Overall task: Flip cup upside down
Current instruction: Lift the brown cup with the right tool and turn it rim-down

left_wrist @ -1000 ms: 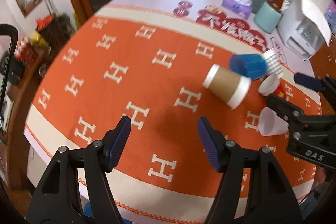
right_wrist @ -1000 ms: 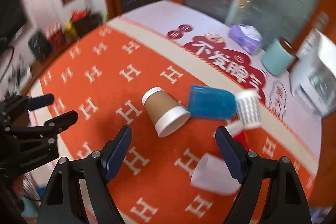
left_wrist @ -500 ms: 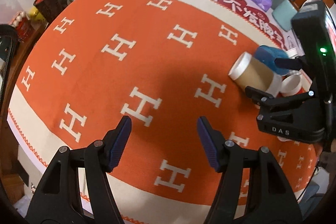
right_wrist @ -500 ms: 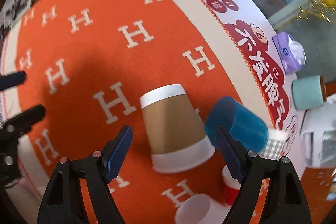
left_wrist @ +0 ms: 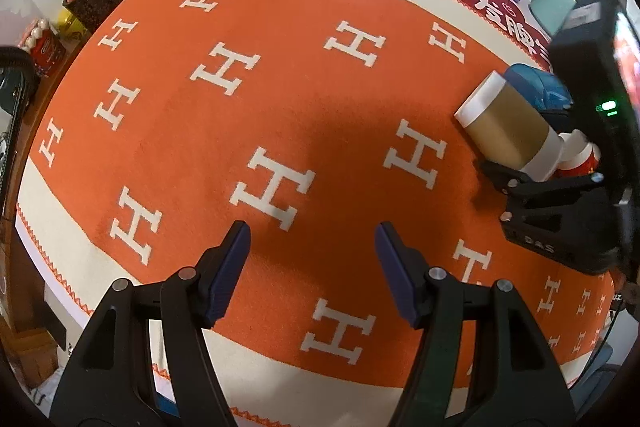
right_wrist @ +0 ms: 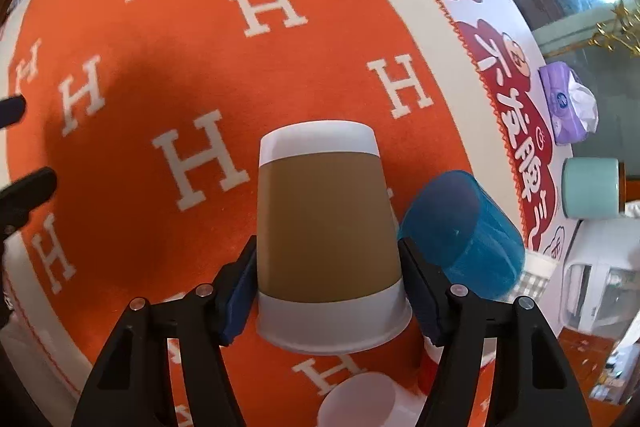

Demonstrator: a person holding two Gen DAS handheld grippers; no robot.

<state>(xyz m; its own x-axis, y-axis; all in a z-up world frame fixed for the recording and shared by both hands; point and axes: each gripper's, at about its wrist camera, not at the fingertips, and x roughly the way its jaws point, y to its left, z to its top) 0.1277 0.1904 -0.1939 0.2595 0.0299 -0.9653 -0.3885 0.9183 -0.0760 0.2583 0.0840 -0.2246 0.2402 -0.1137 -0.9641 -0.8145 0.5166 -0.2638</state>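
A brown paper cup [right_wrist: 326,227] with white bands lies on its side on the orange tablecloth, its wide rim toward my right gripper. My right gripper [right_wrist: 326,267] has its jaws around the cup's body, both pads touching its sides near the rim. The cup also shows in the left wrist view [left_wrist: 506,131], with the right gripper's finger [left_wrist: 504,177] below it. My left gripper [left_wrist: 312,255] is open and empty, low over the cloth, well left of the cup.
A blue cup [right_wrist: 460,231] lies against the brown cup's right side. A white cup [right_wrist: 360,403], a red-and-white cup [right_wrist: 430,367] and a checked cup [right_wrist: 536,275] lie nearby. A tissue pack [right_wrist: 568,103], mint canister [right_wrist: 590,187] and white appliance [right_wrist: 600,279] stand behind.
My right gripper moved down and forward onto the brown cup and its jaws narrowed onto the cup's sides. My left gripper lowered slightly and stayed open.
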